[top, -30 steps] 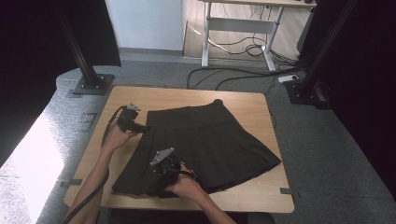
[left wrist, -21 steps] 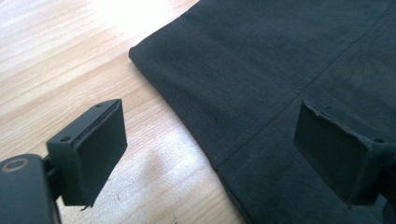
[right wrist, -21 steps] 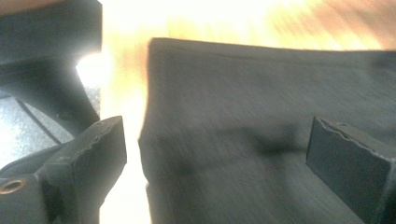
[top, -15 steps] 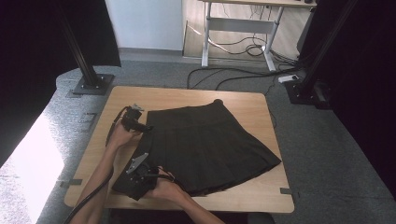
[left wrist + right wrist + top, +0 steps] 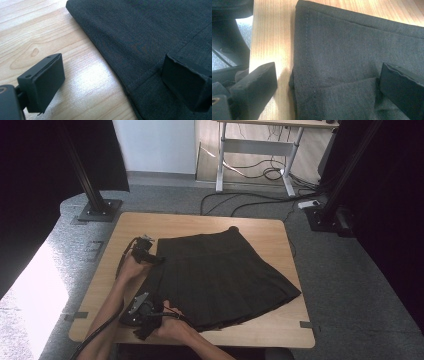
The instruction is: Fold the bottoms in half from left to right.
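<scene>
Wooden table carries a black pleated skirt spread flat across its middle, waistband toward twelve o'clock and hem fanning toward four. At the skirt's nine o'clock edge, the left gripper stands with jaws apart, one over bare wood, the other over cloth at the waistband corner. At seven o'clock, the right gripper straddles the hem corner, jaws likewise wide apart, nothing clamped.
</scene>
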`<state>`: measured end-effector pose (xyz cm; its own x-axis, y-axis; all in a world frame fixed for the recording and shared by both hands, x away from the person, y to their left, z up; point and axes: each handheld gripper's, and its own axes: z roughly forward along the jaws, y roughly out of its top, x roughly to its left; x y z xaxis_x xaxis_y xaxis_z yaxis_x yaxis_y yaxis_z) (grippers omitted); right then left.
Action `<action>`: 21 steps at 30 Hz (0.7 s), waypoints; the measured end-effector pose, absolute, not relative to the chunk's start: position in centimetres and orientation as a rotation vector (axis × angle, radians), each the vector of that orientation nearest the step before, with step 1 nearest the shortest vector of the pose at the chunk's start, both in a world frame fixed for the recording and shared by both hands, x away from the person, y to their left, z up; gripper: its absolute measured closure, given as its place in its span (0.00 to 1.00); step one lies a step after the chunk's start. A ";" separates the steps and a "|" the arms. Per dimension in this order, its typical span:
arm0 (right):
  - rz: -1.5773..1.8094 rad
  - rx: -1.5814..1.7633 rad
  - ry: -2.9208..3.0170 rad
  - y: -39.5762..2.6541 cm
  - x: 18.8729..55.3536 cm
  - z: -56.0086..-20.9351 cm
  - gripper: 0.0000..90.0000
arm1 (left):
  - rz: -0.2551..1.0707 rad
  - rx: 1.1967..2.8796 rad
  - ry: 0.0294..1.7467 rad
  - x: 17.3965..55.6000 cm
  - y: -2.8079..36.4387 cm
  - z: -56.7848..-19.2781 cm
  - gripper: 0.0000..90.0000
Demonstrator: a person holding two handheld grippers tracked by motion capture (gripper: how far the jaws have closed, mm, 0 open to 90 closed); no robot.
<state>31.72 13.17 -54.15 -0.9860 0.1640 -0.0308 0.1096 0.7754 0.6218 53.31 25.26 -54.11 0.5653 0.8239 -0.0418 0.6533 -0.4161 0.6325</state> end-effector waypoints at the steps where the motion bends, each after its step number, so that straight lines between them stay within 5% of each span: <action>1: 1.001 0.222 2.881 13.2 31.7 -54.1 0.04 | 0.368 2.196 1.177 53.3 25.3 -54.1 0.07; 5: 0.999 0.260 2.864 12.5 32.3 -53.5 0.33 | 0.374 2.190 1.160 53.0 25.2 -54.1 0.14; 6: 0.999 0.260 2.864 12.5 32.3 -53.5 0.33 | 0.373 2.188 1.148 52.9 25.2 -54.1 0.14; 11: 1.019 0.332 2.824 11.2 33.1 -53.2 0.79 | 0.342 2.200 1.116 52.5 24.8 -53.6 0.47; 12: 1.019 0.332 2.824 11.2 33.1 -53.2 0.79 | 0.325 2.206 1.113 52.5 24.6 -53.4 0.47; 14: 1.019 0.353 2.799 10.9 33.3 -53.3 0.89 | 0.296 2.212 1.115 52.5 24.4 -53.2 0.65; 15: 1.019 0.353 2.799 10.9 33.3 -53.3 0.89 | 0.283 2.214 1.113 52.5 24.4 -53.2 0.65; 18: 1.003 0.374 2.788 10.9 33.2 -53.2 0.91 | 0.270 2.220 1.093 52.4 24.1 -53.0 0.88; 21: 1.027 0.394 2.787 10.5 33.3 -53.2 0.91 | 0.314 2.251 1.097 52.3 23.7 -52.6 0.91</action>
<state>33.28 10.49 -53.19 -0.9550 0.2932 -0.0453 0.1937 0.7318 0.6534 52.30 23.70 -52.59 0.6288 0.7760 -0.0501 0.6318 -0.4723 0.6146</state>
